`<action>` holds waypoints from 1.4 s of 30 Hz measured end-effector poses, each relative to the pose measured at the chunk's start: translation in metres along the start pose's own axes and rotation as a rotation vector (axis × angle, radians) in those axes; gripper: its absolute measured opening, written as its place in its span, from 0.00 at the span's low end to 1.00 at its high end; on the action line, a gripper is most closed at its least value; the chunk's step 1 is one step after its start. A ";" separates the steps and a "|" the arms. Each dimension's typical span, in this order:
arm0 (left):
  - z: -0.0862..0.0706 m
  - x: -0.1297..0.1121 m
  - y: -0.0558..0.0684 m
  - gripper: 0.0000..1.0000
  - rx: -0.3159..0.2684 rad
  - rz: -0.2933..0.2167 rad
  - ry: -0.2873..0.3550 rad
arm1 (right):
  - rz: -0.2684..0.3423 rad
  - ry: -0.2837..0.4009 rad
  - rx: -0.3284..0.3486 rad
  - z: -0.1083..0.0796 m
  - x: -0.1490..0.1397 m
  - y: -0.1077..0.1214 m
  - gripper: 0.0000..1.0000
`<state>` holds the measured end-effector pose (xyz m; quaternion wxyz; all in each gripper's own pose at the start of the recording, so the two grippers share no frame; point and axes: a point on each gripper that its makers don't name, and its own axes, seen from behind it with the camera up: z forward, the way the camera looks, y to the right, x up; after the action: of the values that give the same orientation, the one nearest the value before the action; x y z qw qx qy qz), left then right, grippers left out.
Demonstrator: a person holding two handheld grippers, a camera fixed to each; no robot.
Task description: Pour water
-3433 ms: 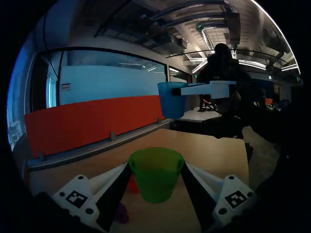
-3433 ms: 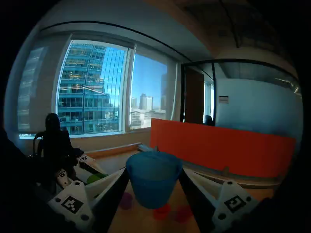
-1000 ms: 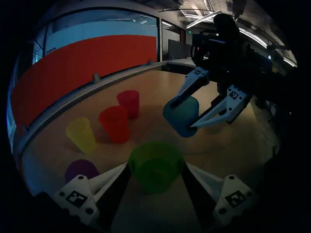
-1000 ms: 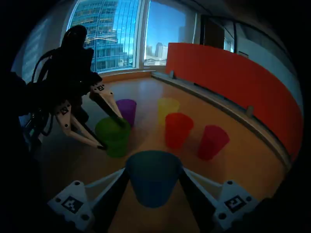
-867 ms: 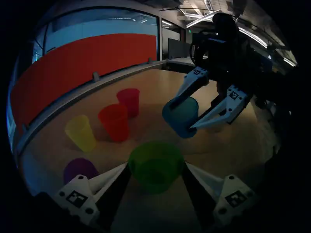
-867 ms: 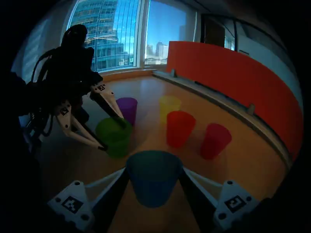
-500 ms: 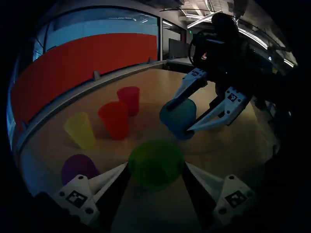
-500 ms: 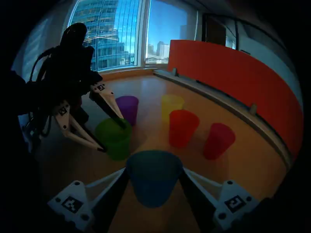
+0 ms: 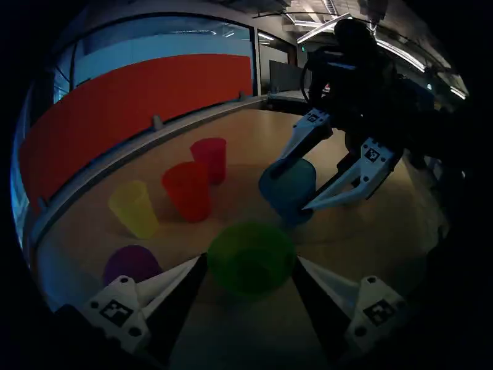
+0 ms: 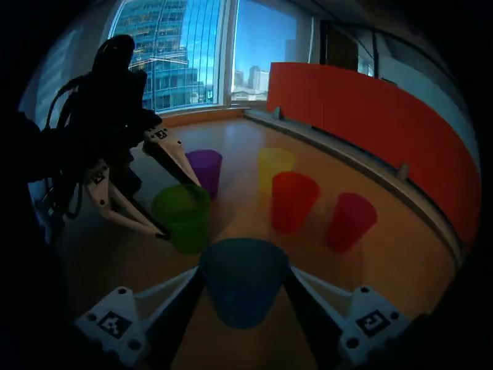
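Note:
A green cup (image 9: 251,258) sits between my left gripper's (image 9: 249,271) fingers, low over the wooden table (image 9: 370,228), with both fingers pressed on its sides. The same green cup (image 10: 183,216) and left gripper (image 10: 175,206) appear at the left of the right gripper view. My right gripper (image 10: 244,290) is shut on a blue cup (image 10: 244,280), held upright near the table. In the left gripper view that blue cup (image 9: 288,190) stands just beyond the green one, clamped by the right gripper (image 9: 294,192). I cannot tell whether either cup holds water.
Other cups stand on the table: purple (image 10: 205,171), yellow (image 10: 275,167), red (image 10: 292,200) and dark red (image 10: 349,221). An orange partition (image 10: 382,123) runs along the table's far edge. Windows (image 10: 185,55) lie behind a dark-clothed person (image 10: 105,123).
Since 3.4 s ago both cups have come down from raised height to just over the table. Over the last second the two held cups have barely shifted.

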<state>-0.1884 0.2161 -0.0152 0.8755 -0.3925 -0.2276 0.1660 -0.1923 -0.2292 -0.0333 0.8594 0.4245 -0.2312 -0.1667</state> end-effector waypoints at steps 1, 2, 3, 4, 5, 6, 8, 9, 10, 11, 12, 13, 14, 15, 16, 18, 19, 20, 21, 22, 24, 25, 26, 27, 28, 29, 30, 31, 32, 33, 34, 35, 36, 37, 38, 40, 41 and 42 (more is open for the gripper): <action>0.000 0.000 0.000 0.92 -0.001 0.000 0.000 | 0.001 0.000 -0.001 0.000 0.000 0.000 0.90; -0.001 0.000 0.000 0.93 -0.001 0.001 0.000 | 0.002 0.001 -0.002 0.000 -0.001 0.000 0.90; -0.001 0.000 0.001 0.94 -0.002 -0.002 -0.001 | 0.002 -0.001 -0.003 -0.001 -0.002 0.000 0.91; -0.001 0.000 0.001 0.95 -0.003 -0.004 -0.001 | 0.003 -0.002 -0.003 -0.001 -0.003 0.000 0.91; -0.001 0.000 0.002 0.96 -0.004 -0.007 -0.001 | 0.004 -0.004 -0.004 -0.001 -0.004 0.000 0.91; -0.002 0.001 0.002 0.97 -0.005 -0.009 0.000 | 0.003 -0.005 -0.004 -0.002 -0.005 0.000 0.91; -0.003 0.001 0.003 0.97 -0.006 -0.014 0.003 | 0.002 -0.008 -0.004 -0.004 -0.008 -0.001 0.91; -0.003 0.001 0.004 0.97 -0.008 -0.017 0.006 | 0.001 -0.009 -0.007 -0.005 -0.009 0.000 0.91; -0.004 0.002 0.004 0.97 -0.009 -0.019 0.009 | 0.000 -0.009 -0.010 -0.006 -0.010 0.000 0.92; -0.005 0.003 0.005 0.97 -0.011 -0.021 0.011 | -0.002 -0.010 -0.013 -0.007 -0.011 0.001 0.92; -0.005 0.004 0.005 0.97 -0.010 -0.023 0.013 | -0.003 -0.010 -0.019 -0.008 -0.012 0.002 0.93; -0.006 0.004 0.005 0.97 -0.008 -0.025 0.016 | -0.003 -0.010 -0.024 -0.010 -0.012 0.003 0.94; -0.006 0.005 0.006 0.97 -0.007 -0.027 0.018 | -0.004 -0.011 -0.029 -0.011 -0.012 0.004 0.95; -0.007 0.007 0.005 0.97 -0.003 -0.029 0.022 | -0.003 -0.008 -0.034 -0.012 -0.012 0.005 0.97; -0.007 0.008 0.005 0.97 0.000 -0.031 0.027 | -0.001 -0.006 -0.039 -0.013 -0.012 0.005 0.98; -0.009 0.010 0.004 0.97 0.004 -0.036 0.035 | 0.004 -0.003 -0.046 -0.015 -0.012 0.006 0.99; -0.010 0.011 0.004 0.97 0.005 -0.040 0.038 | 0.007 -0.002 -0.048 -0.017 -0.012 0.005 0.99; -0.011 0.012 0.004 0.97 0.006 -0.043 0.041 | 0.010 -0.002 -0.050 -0.018 -0.012 0.005 0.99; -0.012 0.013 0.004 0.97 0.007 -0.047 0.044 | 0.013 0.000 -0.050 -0.020 -0.012 0.004 0.99; -0.013 0.013 0.004 0.97 0.007 -0.051 0.046 | 0.015 0.002 -0.050 -0.022 -0.012 0.004 0.99; -0.016 0.016 0.003 0.97 0.011 -0.058 0.058 | 0.020 0.011 -0.055 -0.027 -0.009 0.003 0.99; -0.018 0.019 0.003 0.97 0.014 -0.060 0.066 | 0.021 0.018 -0.061 -0.029 -0.007 0.003 0.99; -0.020 0.021 0.002 0.97 0.017 -0.063 0.075 | 0.023 0.025 -0.066 -0.032 -0.005 0.004 0.99; -0.023 0.025 0.001 0.97 0.019 -0.068 0.088 | 0.026 0.035 -0.076 -0.036 -0.003 0.005 0.99; -0.026 0.028 0.001 0.97 0.021 -0.072 0.100 | 0.028 0.044 -0.084 -0.039 0.000 0.006 0.99; -0.028 0.031 0.001 0.97 0.023 -0.077 0.111 | 0.030 0.053 -0.093 -0.043 0.002 0.007 0.99; -0.032 0.034 0.000 0.97 0.025 -0.083 0.122 | 0.033 0.064 -0.098 -0.047 0.005 0.007 0.99; -0.035 0.036 0.000 0.97 0.027 -0.088 0.132 | 0.035 0.074 -0.102 -0.051 0.007 0.006 0.99; -0.038 0.039 -0.001 0.97 0.029 -0.094 0.142 | 0.038 0.083 -0.106 -0.055 0.009 0.006 0.99; -0.043 0.041 -0.003 0.97 0.038 -0.101 0.155 | 0.042 0.094 -0.111 -0.059 0.011 0.005 0.99; -0.048 0.043 -0.005 0.97 0.047 -0.108 0.168 | 0.046 0.104 -0.116 -0.064 0.013 0.004 0.99; -0.052 0.046 -0.008 0.97 0.056 -0.115 0.180 | 0.050 0.113 -0.120 -0.068 0.015 0.003 0.99; -0.059 0.048 -0.011 0.97 0.069 -0.126 0.197 | 0.054 0.125 -0.129 -0.073 0.017 0.003 0.99; -0.065 0.050 -0.014 0.97 0.081 -0.137 0.212 | 0.058 0.135 -0.137 -0.077 0.019 0.002 0.99; -0.070 0.053 -0.017 0.97 0.093 -0.148 0.227 | 0.062 0.146 -0.145 -0.082 0.020 0.002 0.99; -0.085 0.057 -0.026 0.97 0.127 -0.174 0.263 | 0.071 0.166 -0.165 -0.090 0.022 0.002 0.99; -0.092 0.058 -0.030 0.97 0.143 -0.187 0.281 | 0.075 0.175 -0.175 -0.094 0.022 0.002 0.99; -0.100 0.060 -0.035 0.97 0.164 -0.200 0.297 | 0.080 0.184 -0.186 -0.098 0.023 0.002 0.99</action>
<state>-0.0814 0.1601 -0.0311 0.9406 -0.3157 -0.1194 0.0362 -0.1200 -0.1754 -0.0781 0.9185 0.3471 -0.1517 -0.1136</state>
